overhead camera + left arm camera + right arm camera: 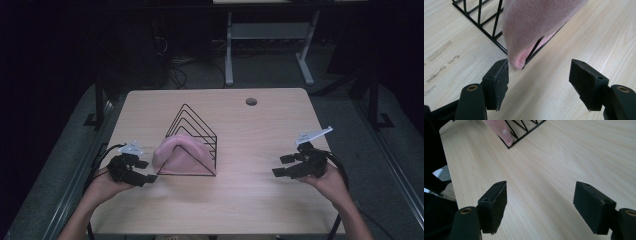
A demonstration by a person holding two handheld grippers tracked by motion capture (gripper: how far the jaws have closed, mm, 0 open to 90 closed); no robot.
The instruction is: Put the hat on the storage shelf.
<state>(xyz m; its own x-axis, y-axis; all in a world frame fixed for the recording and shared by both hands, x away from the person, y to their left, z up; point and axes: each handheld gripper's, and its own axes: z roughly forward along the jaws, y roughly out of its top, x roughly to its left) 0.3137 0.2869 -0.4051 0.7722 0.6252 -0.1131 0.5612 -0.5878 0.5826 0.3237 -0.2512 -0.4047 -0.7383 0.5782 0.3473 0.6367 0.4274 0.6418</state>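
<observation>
My left gripper (141, 171) is spread wide, holding nothing, with the pink cloth (178, 154) draped over the wire rack (196, 132) just to its right. My right gripper (287, 166) is wide open too, well apart on the right, so the left one is nearer.

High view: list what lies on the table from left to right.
left gripper → pink cloth, draped on the rack → black wire rack → bare stretch of the table → right gripper.
</observation>
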